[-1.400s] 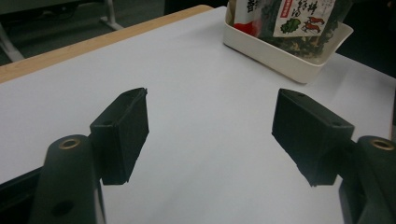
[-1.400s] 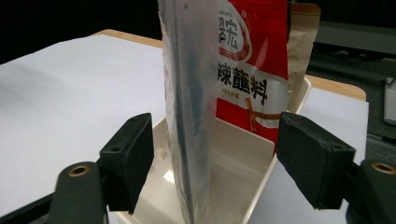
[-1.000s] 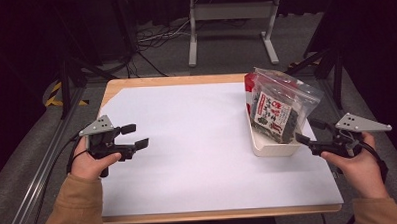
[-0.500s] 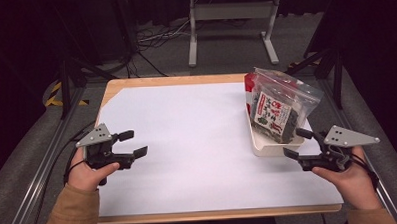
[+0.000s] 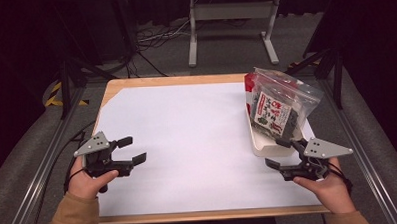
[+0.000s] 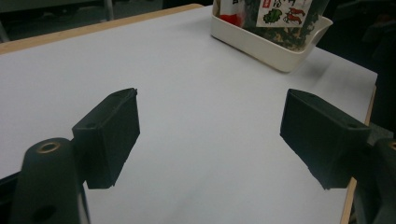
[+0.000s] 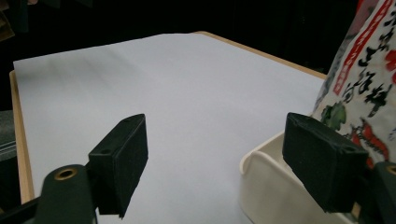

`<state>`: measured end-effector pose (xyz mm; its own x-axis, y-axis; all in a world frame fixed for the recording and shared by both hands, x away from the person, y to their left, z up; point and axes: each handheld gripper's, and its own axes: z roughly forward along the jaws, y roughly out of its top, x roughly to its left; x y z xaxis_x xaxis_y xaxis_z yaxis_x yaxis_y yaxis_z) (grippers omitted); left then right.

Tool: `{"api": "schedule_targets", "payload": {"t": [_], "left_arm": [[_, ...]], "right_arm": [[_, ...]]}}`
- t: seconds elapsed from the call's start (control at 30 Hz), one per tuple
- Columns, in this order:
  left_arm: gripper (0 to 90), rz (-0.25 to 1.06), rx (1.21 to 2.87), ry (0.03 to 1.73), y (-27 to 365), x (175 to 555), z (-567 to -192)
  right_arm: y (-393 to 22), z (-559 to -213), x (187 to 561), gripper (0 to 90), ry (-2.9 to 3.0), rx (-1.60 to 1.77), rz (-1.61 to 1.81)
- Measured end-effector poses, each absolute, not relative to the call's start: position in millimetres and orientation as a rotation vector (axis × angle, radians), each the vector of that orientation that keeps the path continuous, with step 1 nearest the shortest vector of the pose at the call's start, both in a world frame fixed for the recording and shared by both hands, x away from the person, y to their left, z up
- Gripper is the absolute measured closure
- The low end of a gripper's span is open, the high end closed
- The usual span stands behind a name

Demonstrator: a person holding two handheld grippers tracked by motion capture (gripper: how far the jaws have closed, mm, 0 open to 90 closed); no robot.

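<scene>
On the table's right edge: cream plastic tray (image 5: 265, 145) props clear printed snack bags (image 5: 279, 108) upright for grasping.
Right claw (image 5: 280, 154): open, empty, near the tray.
Left claw (image 5: 131, 150): just widened, empty.

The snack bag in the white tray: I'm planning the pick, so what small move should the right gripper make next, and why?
Probably ease the right gripper forward and up toward the snack bag. Its jaws stand open with nothing between them, just short of the near end of the white tray, and the bag stands upright in that tray. The left gripper is open and far off.
</scene>
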<state>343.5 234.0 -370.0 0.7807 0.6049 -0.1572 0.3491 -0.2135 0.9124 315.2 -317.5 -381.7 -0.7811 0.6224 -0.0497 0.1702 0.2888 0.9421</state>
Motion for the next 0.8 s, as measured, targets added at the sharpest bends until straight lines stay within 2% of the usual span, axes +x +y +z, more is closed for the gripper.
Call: {"api": "schedule_targets", "payload": {"t": [0.63, 0.8], "left_arm": [[19.6, 0.275, 1.814, 0.710, 235, 347, -390], [20.2, 0.259, 1.813, 0.700, 234, 347, -391]], "right_arm": [[-300, -425, 325, 22.9, 2.255, 0.752, 1.408], [-301, -432, 328, 25.5, 2.277, 0.793, 1.404]]}}
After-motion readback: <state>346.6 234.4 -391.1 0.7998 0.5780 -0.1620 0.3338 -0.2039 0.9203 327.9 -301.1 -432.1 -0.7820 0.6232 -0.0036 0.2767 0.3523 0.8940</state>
